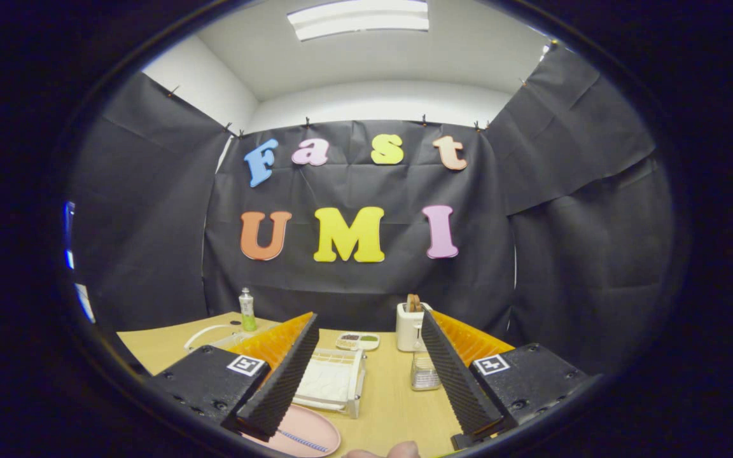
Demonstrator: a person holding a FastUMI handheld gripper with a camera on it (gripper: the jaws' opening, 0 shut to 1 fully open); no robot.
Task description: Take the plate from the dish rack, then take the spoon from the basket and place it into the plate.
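The gripper (366, 356) hangs over a pale wooden tabletop (392, 407), its two black ribbed fingers (280, 381) spread wide apart with nothing between them, orange ridged plastic backing each one and a square black-and-white marker tag on each black base. Down by the left finger lies the flat, smooth pink oval plate (306, 432), and across it rests the spoon with a blue-and-white striped handle (303, 441). Just ahead, between the fingers, sits the white wire dish rack (335, 380). Beyond stand a small clear glass jar (425, 372), a white toaster (410, 326), a shallow white divided dish (357, 341) and a slim clear bottle with green liquid (247, 310); its label is too small to read.
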